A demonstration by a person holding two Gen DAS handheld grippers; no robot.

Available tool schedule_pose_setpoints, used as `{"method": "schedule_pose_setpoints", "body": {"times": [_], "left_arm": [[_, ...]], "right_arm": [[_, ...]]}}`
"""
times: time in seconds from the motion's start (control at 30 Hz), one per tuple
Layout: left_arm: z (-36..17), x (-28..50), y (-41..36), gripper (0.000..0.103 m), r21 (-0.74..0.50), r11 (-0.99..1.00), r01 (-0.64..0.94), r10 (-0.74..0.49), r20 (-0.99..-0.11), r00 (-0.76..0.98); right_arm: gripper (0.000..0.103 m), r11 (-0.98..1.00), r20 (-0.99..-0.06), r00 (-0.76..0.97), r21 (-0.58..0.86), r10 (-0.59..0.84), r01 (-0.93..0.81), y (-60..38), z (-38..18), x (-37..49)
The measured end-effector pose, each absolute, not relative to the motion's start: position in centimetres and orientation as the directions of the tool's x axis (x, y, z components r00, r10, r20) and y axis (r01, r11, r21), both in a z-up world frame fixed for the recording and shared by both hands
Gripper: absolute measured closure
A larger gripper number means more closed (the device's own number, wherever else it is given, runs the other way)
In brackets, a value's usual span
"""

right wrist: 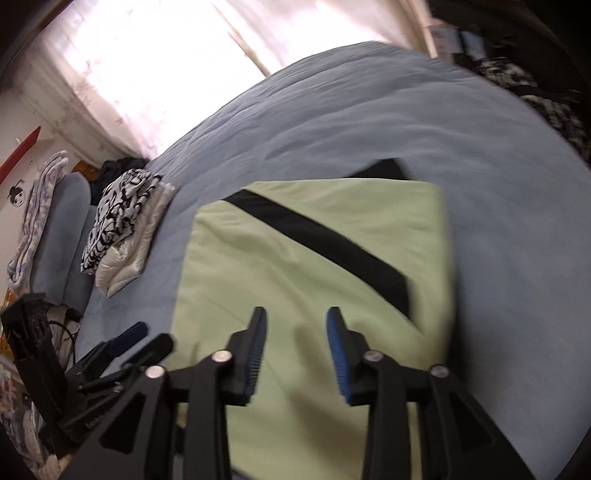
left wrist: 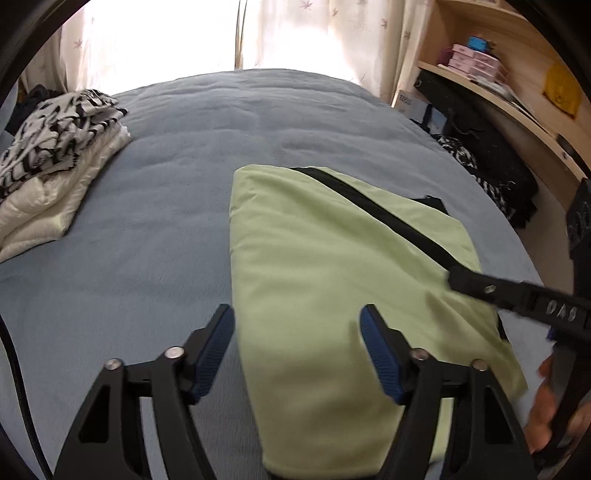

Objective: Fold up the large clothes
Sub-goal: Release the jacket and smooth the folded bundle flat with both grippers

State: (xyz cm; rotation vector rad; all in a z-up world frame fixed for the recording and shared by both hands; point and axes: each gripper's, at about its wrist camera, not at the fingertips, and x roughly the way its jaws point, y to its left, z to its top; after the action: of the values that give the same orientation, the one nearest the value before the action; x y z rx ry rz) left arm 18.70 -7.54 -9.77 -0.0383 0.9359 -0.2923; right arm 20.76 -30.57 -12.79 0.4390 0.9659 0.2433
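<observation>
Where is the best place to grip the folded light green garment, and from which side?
Probably the near edge of the light green garment, approached from the near side. It lies flat on the blue bed cover, and only its edges offer layers to pinch.

Home bedroom: bed (left wrist: 184, 192), curtains (left wrist: 332, 33).

Your left gripper (left wrist: 297, 325) is pointing steeply down, jaws standing wide apart, blue pads (left wrist: 380, 354) pressing on nothing. Your right gripper (right wrist: 295, 325) is tilting down too, jaws parted narrower, nothing pinched between them. In the left wrist view the right gripper is reaching in from 3 o'clock, your hand (left wrist: 550, 402) wrapping its handle at 4 o'clock.
</observation>
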Motion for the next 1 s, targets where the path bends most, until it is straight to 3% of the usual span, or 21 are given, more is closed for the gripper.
{"method": "schedule_pose_setpoints", "body": {"times": [0.17, 0.3, 0.33, 0.43, 0.8, 0.93, 1.0], "left_arm": [[-11.8, 21.7, -8.4, 0.042, -0.143, 0.966, 0.216, -0.241, -0.799, 0.551], [-12.4, 23.0, -9.1, 0.041, -0.09, 0.97, 0.225, -0.208, -0.786, 0.583], [-12.6, 23.4, -9.2, 0.039, -0.089, 0.971, 0.223, -0.206, -0.786, 0.582], [-13.0, 24.3, -9.0, 0.037, -0.099, 0.971, 0.216, -0.209, -0.789, 0.578], [-13.4, 24.4, -8.8, 0.036, -0.101, 0.974, 0.201, -0.201, -0.792, 0.576], [-12.7, 24.0, -8.7, 0.036, -0.107, 0.978, 0.179, -0.191, -0.804, 0.563], [-12.2, 23.4, -8.6, 0.036, -0.128, 0.977, 0.171, -0.203, -0.81, 0.551]], "right_arm": [[0.066, 0.887, -0.772, 0.479, 0.461, 0.418, -0.032, -28.3, -15.9, 25.8], [0.069, 0.923, -0.781, 0.537, 0.385, 0.319, 0.012, -31.0, -16.5, 27.4], [0.077, 0.932, -0.786, 0.556, 0.357, 0.27, 0.053, -32.4, -16.5, 27.6], [0.103, 0.9, -0.775, 0.547, 0.427, 0.317, 0.083, -35.4, -17.4, 27.5], [0.096, 0.91, -0.785, 0.574, 0.384, 0.233, 0.156, -38.3, -16.2, 25.6], [0.078, 0.911, -0.777, 0.583, 0.387, 0.238, 0.144, -38.1, -14.7, 24.5], [0.076, 0.912, -0.77, 0.591, 0.389, 0.242, 0.134, -37.8, -13.8, 23.9]]}}
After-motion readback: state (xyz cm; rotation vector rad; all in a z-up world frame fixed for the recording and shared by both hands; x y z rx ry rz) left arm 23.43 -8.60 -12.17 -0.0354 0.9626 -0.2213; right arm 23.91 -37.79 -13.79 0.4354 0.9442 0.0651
